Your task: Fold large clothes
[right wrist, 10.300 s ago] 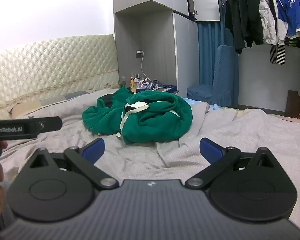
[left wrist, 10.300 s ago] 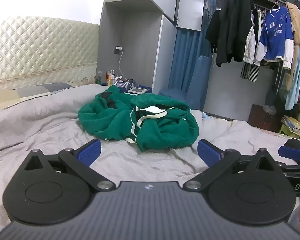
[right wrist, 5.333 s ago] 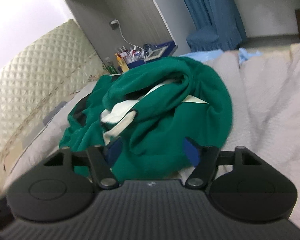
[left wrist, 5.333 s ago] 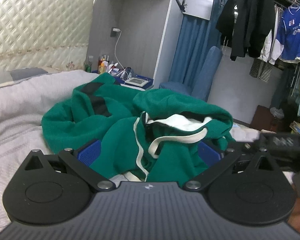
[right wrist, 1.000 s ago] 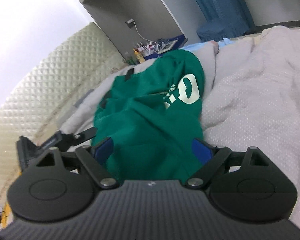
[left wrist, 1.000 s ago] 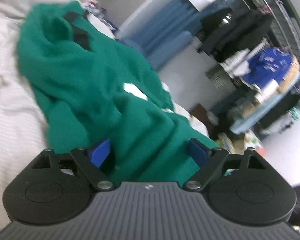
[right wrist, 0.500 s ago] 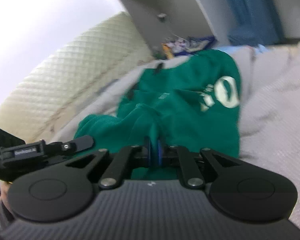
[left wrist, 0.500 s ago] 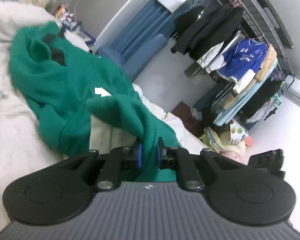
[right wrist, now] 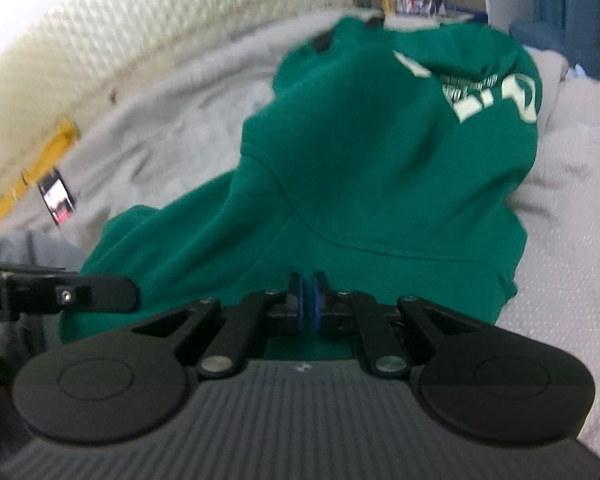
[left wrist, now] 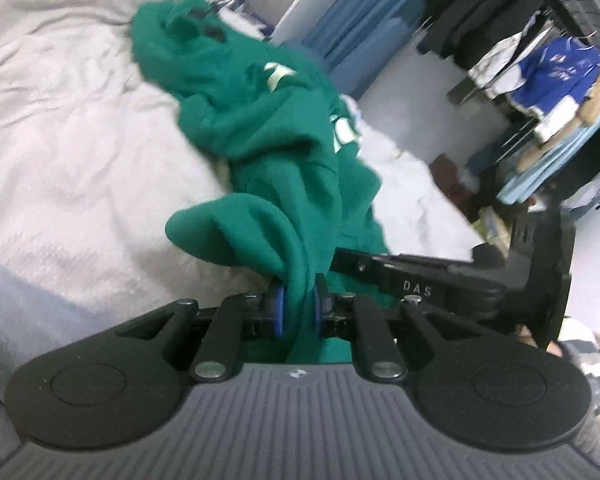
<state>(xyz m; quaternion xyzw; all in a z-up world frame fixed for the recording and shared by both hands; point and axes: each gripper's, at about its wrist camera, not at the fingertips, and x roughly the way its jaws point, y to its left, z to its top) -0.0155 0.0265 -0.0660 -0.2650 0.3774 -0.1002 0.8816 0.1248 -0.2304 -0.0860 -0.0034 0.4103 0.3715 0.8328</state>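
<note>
A green hoodie (left wrist: 260,120) with white lettering lies stretched across the grey bed, drawn out from its far crumpled end toward me. My left gripper (left wrist: 298,300) is shut on a thick fold of its near edge, green cloth bulging between the blue pads. In the right wrist view the hoodie (right wrist: 360,160) fills the middle, its white print (right wrist: 488,92) at the upper right. My right gripper (right wrist: 307,300) is shut on the hoodie's near hem, pads almost together. The other gripper's black body shows at the right edge of the left view and the left edge of the right view.
The grey bedspread (left wrist: 60,140) spreads wide to the left. A quilted cream headboard (right wrist: 140,28) runs behind the bed. A phone (right wrist: 56,200) lies on the bedspread at the left. A rack of hanging clothes (left wrist: 540,60) and a blue curtain stand beyond the bed.
Both grippers went from open around the hoodie to shut on its cloth. Both have since pulled back, drawing the garment out longer across the bed.
</note>
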